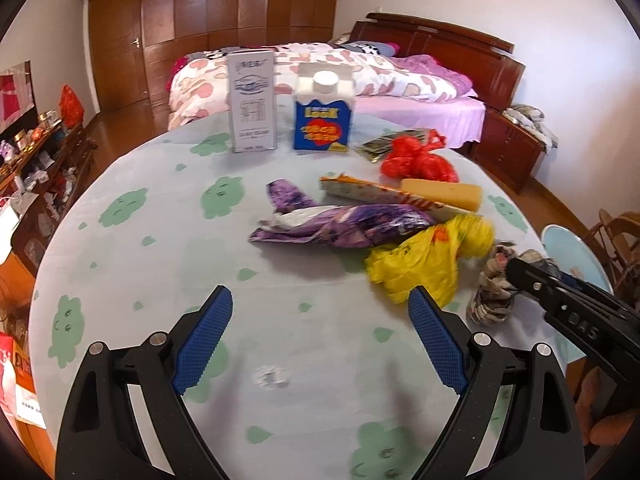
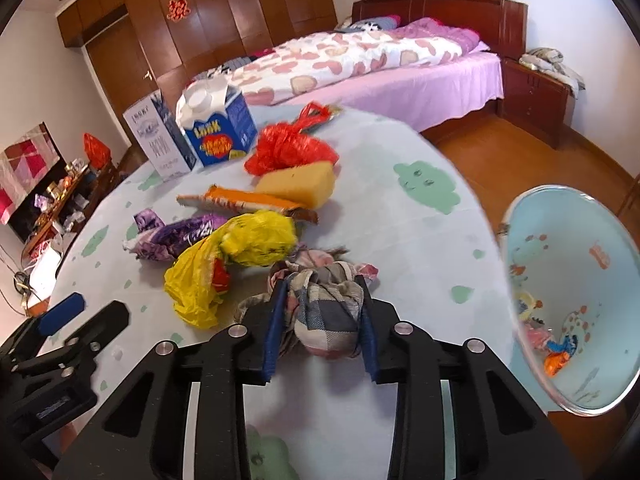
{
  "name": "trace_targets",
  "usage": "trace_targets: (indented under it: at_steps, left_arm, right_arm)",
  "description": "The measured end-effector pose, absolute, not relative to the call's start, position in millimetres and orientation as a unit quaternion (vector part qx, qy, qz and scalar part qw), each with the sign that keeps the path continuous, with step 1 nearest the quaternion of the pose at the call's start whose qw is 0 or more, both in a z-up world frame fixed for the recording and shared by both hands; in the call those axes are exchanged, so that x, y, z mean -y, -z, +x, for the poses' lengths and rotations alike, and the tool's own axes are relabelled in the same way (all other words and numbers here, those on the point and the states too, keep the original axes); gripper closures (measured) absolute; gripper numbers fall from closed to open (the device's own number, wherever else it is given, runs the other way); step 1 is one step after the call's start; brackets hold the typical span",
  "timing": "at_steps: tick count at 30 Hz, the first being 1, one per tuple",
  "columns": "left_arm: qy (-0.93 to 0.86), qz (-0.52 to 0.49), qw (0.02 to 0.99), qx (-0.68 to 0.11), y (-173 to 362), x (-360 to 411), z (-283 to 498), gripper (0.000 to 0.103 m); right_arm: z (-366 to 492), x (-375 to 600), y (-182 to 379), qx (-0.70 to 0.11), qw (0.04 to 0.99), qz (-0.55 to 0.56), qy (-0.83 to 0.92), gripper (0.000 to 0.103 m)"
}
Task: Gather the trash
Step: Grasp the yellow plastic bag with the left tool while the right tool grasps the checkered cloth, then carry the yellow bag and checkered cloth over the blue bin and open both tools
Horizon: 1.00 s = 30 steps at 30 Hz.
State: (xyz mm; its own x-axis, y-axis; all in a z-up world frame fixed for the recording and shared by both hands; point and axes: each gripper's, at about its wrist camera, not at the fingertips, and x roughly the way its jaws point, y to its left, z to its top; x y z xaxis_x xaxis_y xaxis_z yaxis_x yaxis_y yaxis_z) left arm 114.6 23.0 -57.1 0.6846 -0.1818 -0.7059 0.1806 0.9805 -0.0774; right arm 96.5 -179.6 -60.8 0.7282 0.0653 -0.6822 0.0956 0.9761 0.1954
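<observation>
Two tongs: right tongs [image 2: 322,320] pinching the knotted checked rag [image 2: 326,308] should lift cleanly toward the bin [image 2: 516,216] at right; left tongs [image 1: 320,336] hang spread.

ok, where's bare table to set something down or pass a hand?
Free: near cloth under the open left gripper, and the left stretch before the white box. Also between sponge and bin. Crowded: middle wrappers, yellow bag, rag in the right gripper.

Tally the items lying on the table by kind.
Cartons: 2, white box, blue milk carton
Plastic bags: 2, red, yellow
Wrappers: 2, purple, orange
Sponge: 1
Cloth bundle: 1
Total: 8
</observation>
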Motion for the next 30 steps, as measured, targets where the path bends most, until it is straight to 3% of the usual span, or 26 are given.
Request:
trace_targets:
  at_steps: [9, 16, 19, 30]
  left_arm:
    - [0.139, 0.02, 0.907, -0.396, 59.9, 38.9, 130.8, 0.021]
    - [0.127, 0.048, 0.895, -0.424, 75.9, 69.3, 148.2, 0.049]
    - [0.13, 0.036, 0.898, -0.42, 74.4, 63.2, 147.3, 0.056]
    - [0.14, 0.02, 0.905, -0.402, 57.4, 45.2, 103.1, 0.06]
  right_arm:
    - [58.5, 205.9, 34.4, -0.317, 0.943, 0.095, 0.045, 0.07]
    - [51.3, 221.7, 35.8, -0.32, 0.939, 0.115, 0.047, 0.07]
    - [48.5, 223.2, 36.3, -0.32, 0.939, 0.118, 0.043, 0.07]
    - [33.3, 224.7, 27.2, -0.3, 0.946, 0.118, 0.042, 0.07]
